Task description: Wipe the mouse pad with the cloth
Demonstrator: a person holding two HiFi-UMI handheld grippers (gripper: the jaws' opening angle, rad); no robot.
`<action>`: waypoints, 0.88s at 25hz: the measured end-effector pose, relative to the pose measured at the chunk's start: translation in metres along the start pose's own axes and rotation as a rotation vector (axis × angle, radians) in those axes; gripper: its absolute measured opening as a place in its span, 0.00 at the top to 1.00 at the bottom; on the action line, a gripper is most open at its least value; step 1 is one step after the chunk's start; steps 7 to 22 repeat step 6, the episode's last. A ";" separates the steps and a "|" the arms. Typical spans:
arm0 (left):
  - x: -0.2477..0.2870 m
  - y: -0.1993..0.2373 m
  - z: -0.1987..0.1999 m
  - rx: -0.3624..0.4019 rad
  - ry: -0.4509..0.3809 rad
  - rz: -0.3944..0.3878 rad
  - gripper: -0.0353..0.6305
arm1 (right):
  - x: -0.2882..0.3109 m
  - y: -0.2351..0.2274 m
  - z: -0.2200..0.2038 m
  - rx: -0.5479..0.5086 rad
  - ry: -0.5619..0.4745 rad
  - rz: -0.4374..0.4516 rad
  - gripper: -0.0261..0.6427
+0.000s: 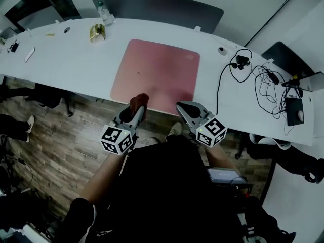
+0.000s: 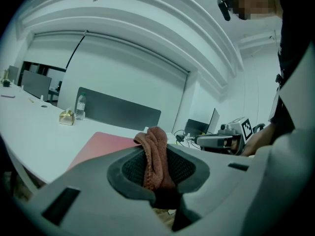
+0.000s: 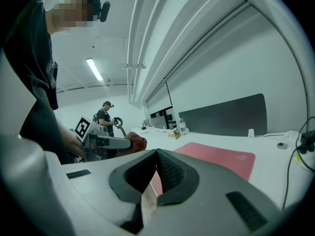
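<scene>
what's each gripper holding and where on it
The left gripper pinches the cloth across its bunched folds, one end poking above the jaws. The right gripper is shut, empty.

A white table [image 1: 76, 59] bears a water bottle [image 1: 105, 13], a gold box [image 1: 97, 32] and tangled black cables [image 1: 258, 75]

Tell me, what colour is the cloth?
The cloth is reddish brown. It shows best in the left gripper view.
</scene>
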State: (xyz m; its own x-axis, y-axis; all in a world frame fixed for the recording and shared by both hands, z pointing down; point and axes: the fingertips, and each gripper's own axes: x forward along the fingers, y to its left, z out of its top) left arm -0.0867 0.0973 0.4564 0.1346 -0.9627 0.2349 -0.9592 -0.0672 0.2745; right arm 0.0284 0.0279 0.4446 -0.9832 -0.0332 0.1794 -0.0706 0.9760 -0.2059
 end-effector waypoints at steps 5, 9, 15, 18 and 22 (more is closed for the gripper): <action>-0.017 0.001 -0.009 -0.012 0.006 0.011 0.82 | 0.001 0.016 -0.004 0.005 0.012 0.011 0.92; -0.020 0.001 -0.011 -0.015 0.008 0.011 0.82 | 0.001 0.020 -0.004 0.006 0.015 0.012 0.92; -0.020 0.001 -0.011 -0.015 0.008 0.011 0.82 | 0.001 0.020 -0.004 0.006 0.015 0.012 0.92; -0.020 0.001 -0.011 -0.015 0.008 0.011 0.82 | 0.001 0.020 -0.004 0.006 0.015 0.012 0.92; -0.020 0.001 -0.011 -0.015 0.008 0.011 0.82 | 0.001 0.020 -0.004 0.006 0.015 0.012 0.92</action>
